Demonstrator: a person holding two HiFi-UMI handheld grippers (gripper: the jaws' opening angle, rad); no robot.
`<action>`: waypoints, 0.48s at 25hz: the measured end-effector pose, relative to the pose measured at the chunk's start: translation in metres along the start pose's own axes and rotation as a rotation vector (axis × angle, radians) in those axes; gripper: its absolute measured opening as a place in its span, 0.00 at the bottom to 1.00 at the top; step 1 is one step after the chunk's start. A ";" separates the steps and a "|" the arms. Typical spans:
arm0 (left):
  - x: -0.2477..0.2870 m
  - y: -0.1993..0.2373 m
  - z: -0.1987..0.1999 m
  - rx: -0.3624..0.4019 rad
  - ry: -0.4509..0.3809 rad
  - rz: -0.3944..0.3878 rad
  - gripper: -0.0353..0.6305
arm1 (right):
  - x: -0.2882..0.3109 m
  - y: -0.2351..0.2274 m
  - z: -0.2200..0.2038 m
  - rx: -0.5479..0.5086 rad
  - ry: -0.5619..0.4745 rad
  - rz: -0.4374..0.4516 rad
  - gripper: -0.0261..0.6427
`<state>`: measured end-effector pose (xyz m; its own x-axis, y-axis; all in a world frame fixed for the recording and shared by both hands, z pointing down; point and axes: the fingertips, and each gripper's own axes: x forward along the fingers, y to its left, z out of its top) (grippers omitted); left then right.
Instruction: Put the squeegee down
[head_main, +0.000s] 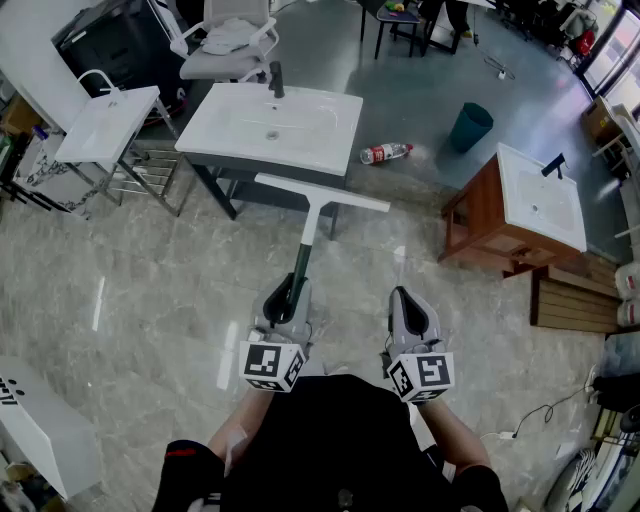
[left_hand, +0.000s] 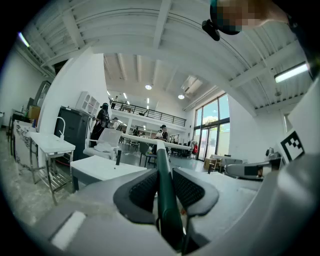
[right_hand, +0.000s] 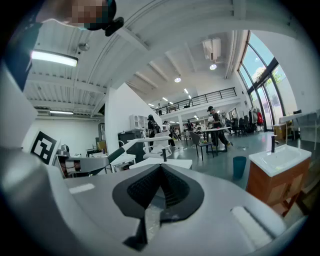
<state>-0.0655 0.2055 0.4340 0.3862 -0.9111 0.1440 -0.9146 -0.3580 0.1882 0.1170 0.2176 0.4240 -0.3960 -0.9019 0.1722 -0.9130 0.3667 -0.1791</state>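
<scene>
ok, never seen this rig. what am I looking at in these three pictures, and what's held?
No robot: a person carries a hand-held gripper in each hand. The head view is from a camera on the person's head, looking down; the other two cameras ride on those hand-held grippers and look along their jaws. The left hand-held gripper is shut on the dark handle of a squeegee, blade pointing away. The right hand-held gripper is shut and empty. Ahead stands a white washbasin, to the right a wooden vanity. A bottle and a teal bin are on the floor.
</scene>
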 end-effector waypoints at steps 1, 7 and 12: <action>-0.006 -0.005 -0.003 -0.005 0.006 0.002 0.21 | -0.007 0.003 -0.003 0.004 0.006 0.011 0.04; -0.034 -0.022 -0.006 0.003 0.019 0.014 0.21 | -0.033 0.018 -0.008 0.000 0.022 0.046 0.04; -0.037 -0.009 0.000 0.004 0.020 0.008 0.21 | -0.024 0.036 -0.005 0.005 0.027 0.048 0.04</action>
<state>-0.0715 0.2421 0.4267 0.3811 -0.9096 0.1654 -0.9182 -0.3515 0.1829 0.0934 0.2540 0.4185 -0.4423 -0.8767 0.1890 -0.8922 0.4087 -0.1922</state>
